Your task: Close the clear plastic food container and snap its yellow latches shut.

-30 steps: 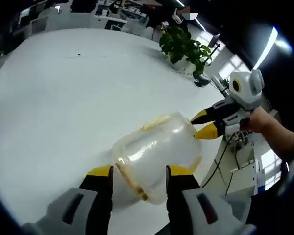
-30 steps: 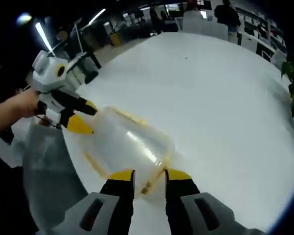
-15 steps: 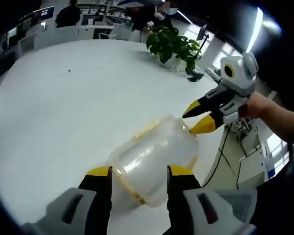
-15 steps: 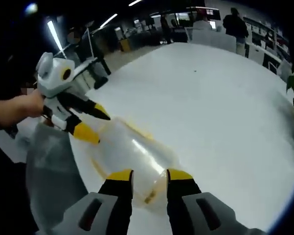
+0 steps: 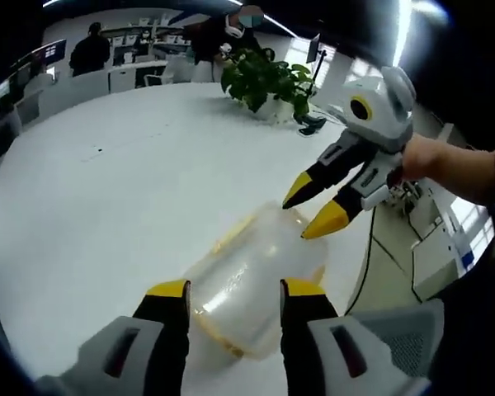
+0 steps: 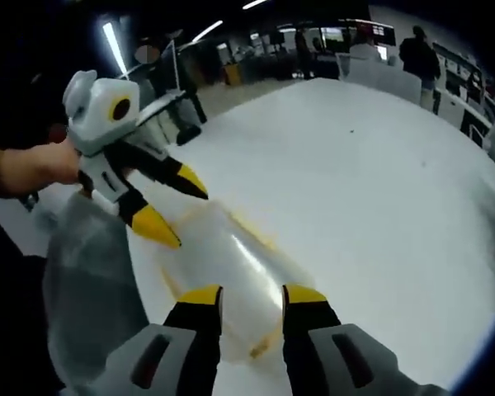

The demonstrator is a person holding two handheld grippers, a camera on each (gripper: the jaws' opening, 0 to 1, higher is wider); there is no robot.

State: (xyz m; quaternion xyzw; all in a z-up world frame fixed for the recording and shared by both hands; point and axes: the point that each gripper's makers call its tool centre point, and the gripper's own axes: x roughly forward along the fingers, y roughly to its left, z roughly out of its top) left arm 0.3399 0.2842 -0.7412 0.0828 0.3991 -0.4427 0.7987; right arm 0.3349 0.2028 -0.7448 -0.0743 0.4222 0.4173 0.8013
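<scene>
The clear plastic container point(image 5: 247, 276) lies on the white table point(image 5: 107, 190) near its edge, with yellow trim point(image 5: 231, 238) along its rim. My left gripper point(image 5: 236, 290) is open, its yellow-tipped jaws standing over the container's near end. From the right my right gripper point(image 5: 304, 216) comes in, open, its tips just above the far end. In the right gripper view the container point(image 6: 231, 260) lies ahead of my right gripper point(image 6: 252, 295), and the left gripper point(image 6: 186, 216) hovers open over its far end, held by a hand point(image 6: 33, 169).
A potted plant point(image 5: 264, 78) stands at the table's far side. The table edge point(image 5: 359, 256) runs close beside the container, with a cable point(image 5: 365, 264) hanging there. Desks and people are in the background. A grey translucent surface point(image 6: 82, 280) lies below the edge.
Both grippers have drawn up and back from the container's ends; a second ago their tips were at its sides. The container has stayed lying on the table.
</scene>
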